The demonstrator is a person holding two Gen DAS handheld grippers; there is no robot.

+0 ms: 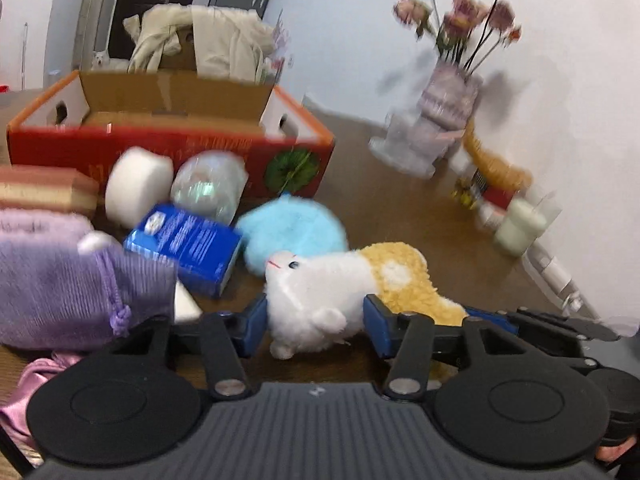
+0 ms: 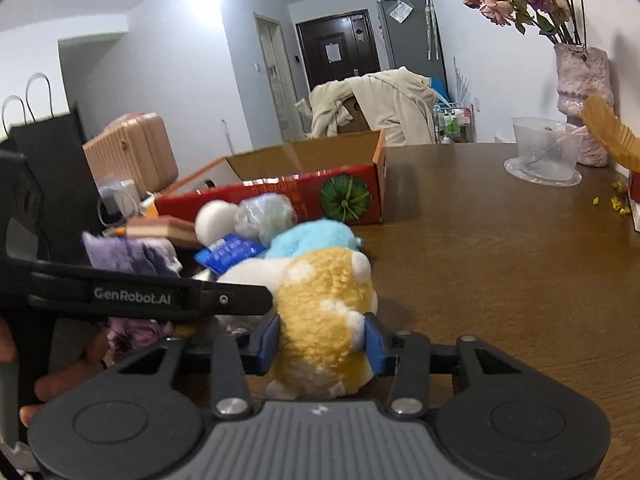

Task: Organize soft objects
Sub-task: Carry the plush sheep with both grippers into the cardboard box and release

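Left claw [image 1: 316,320] part open around plush [image 1: 320,292] white front on table [image 1: 400,208], pads touching its sides, right claw [image 2: 322,340] gripping plush [image 2: 324,320] yellow rear between both pads, red box [image 1: 172,148] well ahead of both claws

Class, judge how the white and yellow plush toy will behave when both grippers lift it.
The plush toy looks fluffy, so it probably squashes between the fingers. It is likely light for its size. Held at both ends, left gripper and right gripper, its middle may sag.
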